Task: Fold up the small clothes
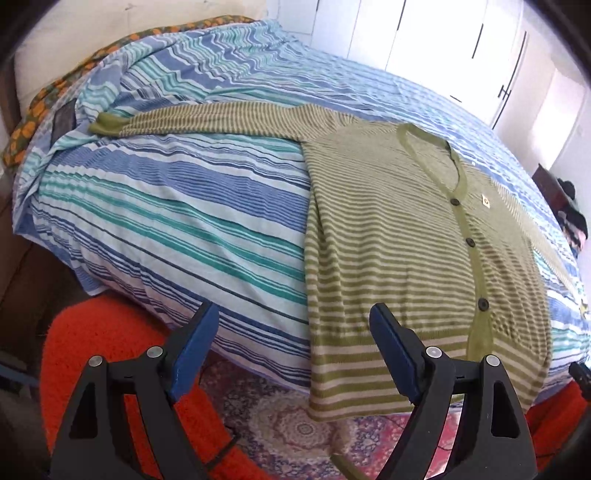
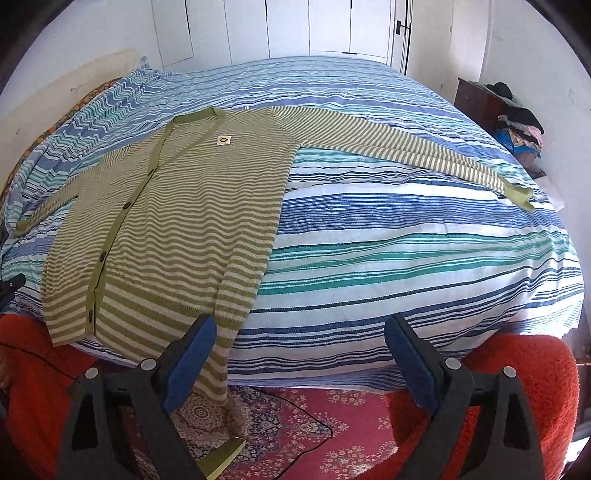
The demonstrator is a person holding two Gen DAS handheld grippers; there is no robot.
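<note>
A green and cream striped cardigan point(image 1: 406, 236) lies flat, front up and buttoned, on the striped bed cover point(image 1: 166, 206). Its hem hangs over the near bed edge. One sleeve point(image 1: 207, 118) stretches out to the left in the left wrist view. In the right wrist view the cardigan point(image 2: 177, 221) lies left of centre, with the other sleeve point(image 2: 406, 147) stretched right. My left gripper point(image 1: 295, 350) is open and empty, just short of the hem's left corner. My right gripper point(image 2: 301, 362) is open and empty at the hem's right corner.
The bed cover point(image 2: 406, 240) has blue, teal and white stripes. An orange fluffy rug point(image 1: 103, 347) and a patterned red carpet point(image 2: 314, 417) lie below the bed edge. A dark cabinet with piled clothes point(image 2: 517, 125) stands at the right. White wardrobe doors point(image 2: 332, 26) are behind.
</note>
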